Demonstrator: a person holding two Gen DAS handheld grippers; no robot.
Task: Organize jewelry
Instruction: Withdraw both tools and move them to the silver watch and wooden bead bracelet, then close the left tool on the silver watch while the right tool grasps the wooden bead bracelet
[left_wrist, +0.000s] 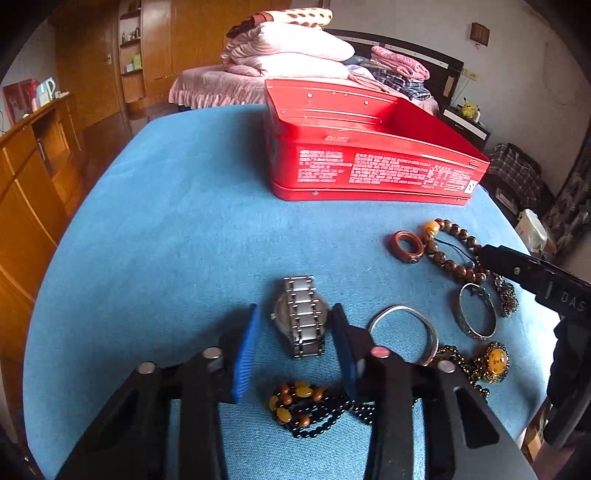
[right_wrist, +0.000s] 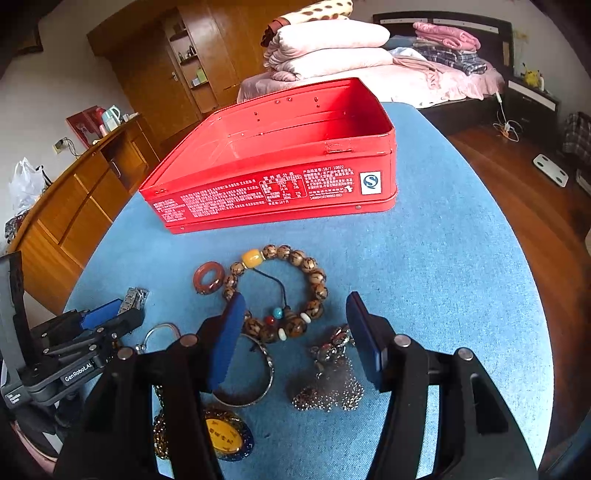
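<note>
A silver watch (left_wrist: 301, 332) lies on the blue cloth between the blue pads of my left gripper (left_wrist: 295, 311). The jaws stand close on either side of its case, with a sliver of cloth showing at the left pad (left_wrist: 245, 350). My right gripper (right_wrist: 295, 297) hangs open over a brown bead bracelet (right_wrist: 314, 273) and holds nothing. An open red tin (right_wrist: 280, 166) stands behind the jewelry. In the right wrist view the left gripper (right_wrist: 110, 315) is low at the left, with the watch strap (right_wrist: 135, 297) past its tips.
On the cloth lie a red-brown ring (left_wrist: 406, 247), a silver bangle (left_wrist: 406, 325), a patterned bangle (left_wrist: 476, 317), an amber pendant (left_wrist: 495, 360), a black bead necklace (left_wrist: 299, 402) and a metal tassel piece (right_wrist: 328, 376). A wooden cabinet (left_wrist: 33, 177) stands left, a bed (right_wrist: 406, 81) behind.
</note>
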